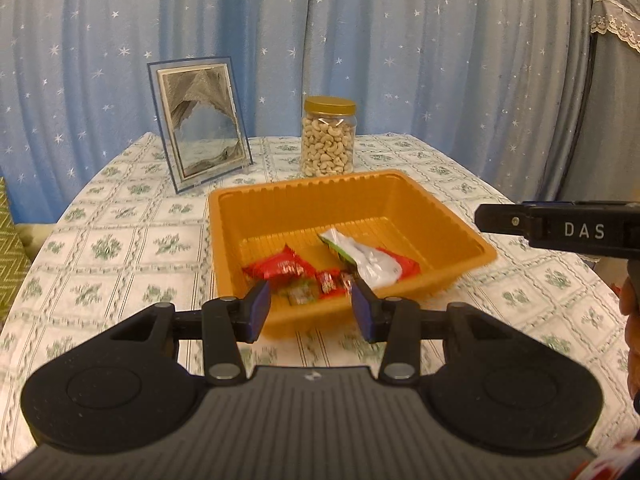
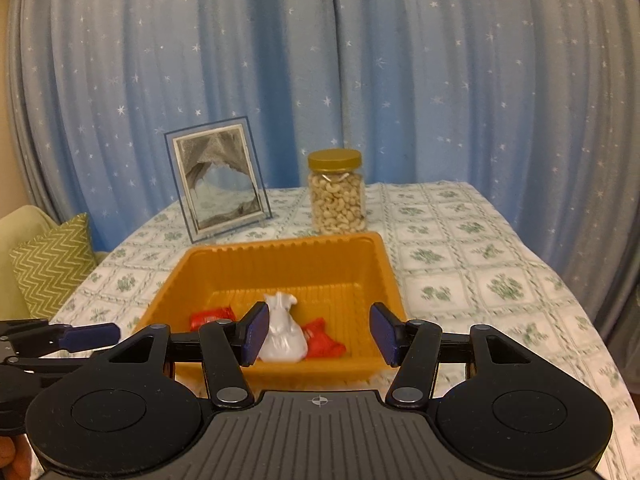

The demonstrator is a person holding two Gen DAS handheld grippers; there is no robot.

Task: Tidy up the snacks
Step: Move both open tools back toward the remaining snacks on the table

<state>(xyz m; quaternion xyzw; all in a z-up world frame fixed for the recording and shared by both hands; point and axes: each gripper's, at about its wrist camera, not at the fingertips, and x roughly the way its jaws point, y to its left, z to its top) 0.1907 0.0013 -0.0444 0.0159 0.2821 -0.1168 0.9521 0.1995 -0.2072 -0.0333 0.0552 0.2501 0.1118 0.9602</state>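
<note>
An orange plastic tray sits on the table and holds several snack packets: red ones, a white one and small sweets. My left gripper is open and empty, just above the tray's near edge. The right gripper's finger shows at the right edge of the left wrist view. In the right wrist view the tray holds the white packet and red packets. My right gripper is open and empty above the tray's near side. The left gripper's finger shows at the left.
A jar of cashews with a gold lid and a picture frame stand behind the tray on the patterned tablecloth. Blue starred curtains hang behind. A green zigzag cushion lies left of the table.
</note>
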